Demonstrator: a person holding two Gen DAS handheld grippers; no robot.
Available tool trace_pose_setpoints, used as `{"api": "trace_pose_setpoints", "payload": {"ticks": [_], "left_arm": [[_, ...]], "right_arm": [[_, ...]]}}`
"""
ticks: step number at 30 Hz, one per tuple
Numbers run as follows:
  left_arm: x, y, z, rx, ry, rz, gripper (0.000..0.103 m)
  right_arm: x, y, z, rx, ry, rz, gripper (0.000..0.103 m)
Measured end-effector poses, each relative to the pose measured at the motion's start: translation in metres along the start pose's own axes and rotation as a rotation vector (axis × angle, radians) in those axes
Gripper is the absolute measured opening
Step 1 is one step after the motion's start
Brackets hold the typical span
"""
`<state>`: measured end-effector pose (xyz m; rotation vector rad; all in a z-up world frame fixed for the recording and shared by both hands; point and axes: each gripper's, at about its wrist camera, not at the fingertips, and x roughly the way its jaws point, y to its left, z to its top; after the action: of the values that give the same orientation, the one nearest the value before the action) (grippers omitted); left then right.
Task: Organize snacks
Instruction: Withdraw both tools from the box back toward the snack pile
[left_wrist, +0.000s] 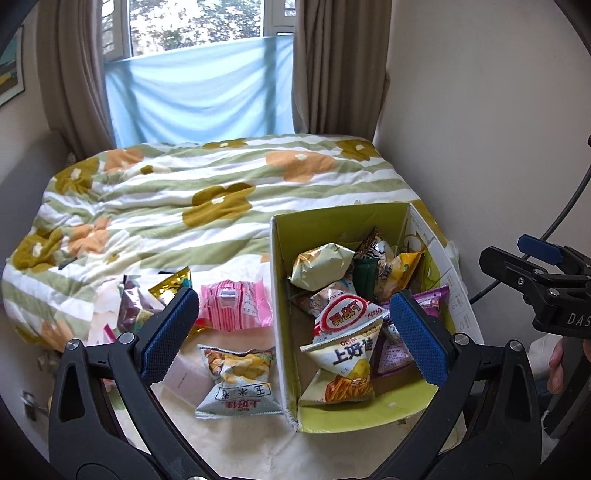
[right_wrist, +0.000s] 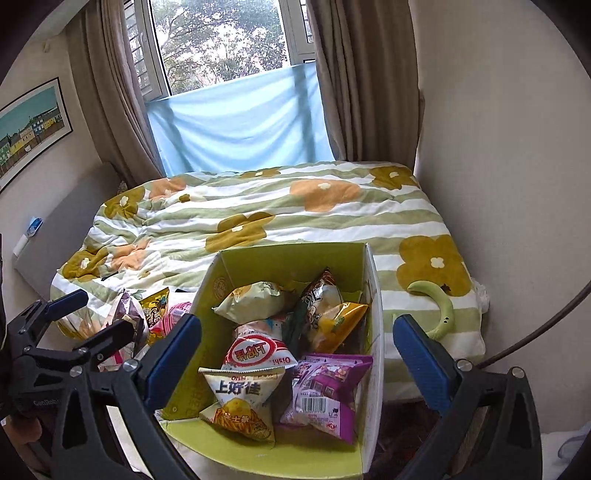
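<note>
A green-lined cardboard box (left_wrist: 332, 221) stands on the bed and holds several snack bags, with a white Oishi fries bag (left_wrist: 341, 363) at the front; the box also shows in the right wrist view (right_wrist: 280, 254). Left of the box lie loose bags: a grey-white chips bag (left_wrist: 238, 384), a pink striped pack (left_wrist: 236, 304) and a yellow bag (left_wrist: 171, 282). My left gripper (left_wrist: 291, 336) is open and empty, hovering over the box's left wall. My right gripper (right_wrist: 297, 363) is open and empty above the box, whose front holds a purple bag (right_wrist: 325, 395).
The floral quilt (left_wrist: 207, 199) covers the bed behind the box. A green curved neck device (right_wrist: 439, 310) lies on the quilt right of the box. A wall runs along the right side, curtains and a window at the back.
</note>
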<state>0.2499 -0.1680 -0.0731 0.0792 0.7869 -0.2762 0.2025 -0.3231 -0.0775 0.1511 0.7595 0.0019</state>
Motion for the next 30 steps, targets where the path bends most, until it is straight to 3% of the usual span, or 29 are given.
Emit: {"api": "trace_pose_setpoints", "payload": {"ticks": [7, 15, 30], "left_arm": [[-0.029, 0.015, -0.036, -0.043, -0.023, 0.024, 0.102], [-0.054, 0.067, -0.076, -0.086, -0.044, 0.043, 0.102], [-0.053, 0.242, -0.110, -0.129, 0.063, 0.003, 0.102]], "right_arm": [[-0.017, 0.001, -0.030, -0.001, -0.019, 0.006, 0.103], [-0.032, 0.031, -0.055, -0.027, -0.041, 0.022, 0.103], [0.006, 0.182, -0.089, 0.026, 0.018, 0.026, 0.103]]}}
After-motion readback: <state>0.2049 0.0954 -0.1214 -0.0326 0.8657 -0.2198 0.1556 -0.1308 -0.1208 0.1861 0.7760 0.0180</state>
